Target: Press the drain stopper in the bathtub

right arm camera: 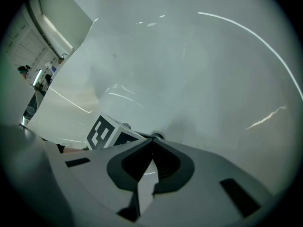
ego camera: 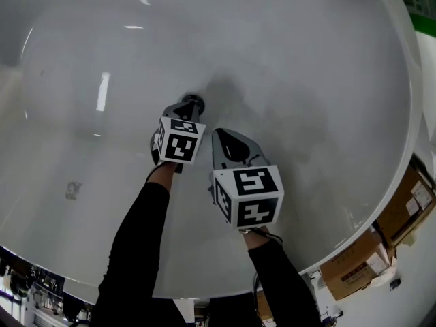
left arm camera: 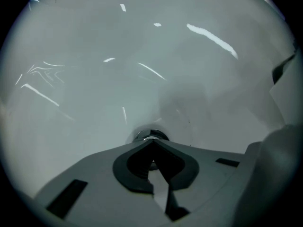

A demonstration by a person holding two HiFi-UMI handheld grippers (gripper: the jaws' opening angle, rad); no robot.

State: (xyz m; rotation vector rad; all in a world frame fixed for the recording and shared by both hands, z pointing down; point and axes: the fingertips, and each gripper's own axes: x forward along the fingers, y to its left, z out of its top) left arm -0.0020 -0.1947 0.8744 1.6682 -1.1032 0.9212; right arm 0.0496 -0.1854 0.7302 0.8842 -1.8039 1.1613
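The round chrome drain stopper sits low in the white bathtub. My left gripper is shut, its closed tips resting right at the stopper's near edge. In the left gripper view the stopper shows just beyond the closed tips of that gripper. My right gripper is shut with nothing in it, hovering just right of the left one and short of the stopper. The right gripper view has its closed tips beside the left gripper's marker cube, with a sliver of the stopper past them.
The tub's curved rim runs along the right and the bottom. Cardboard boxes stand on the floor outside the rim at the lower right. A small mark shows on the tub's left slope.
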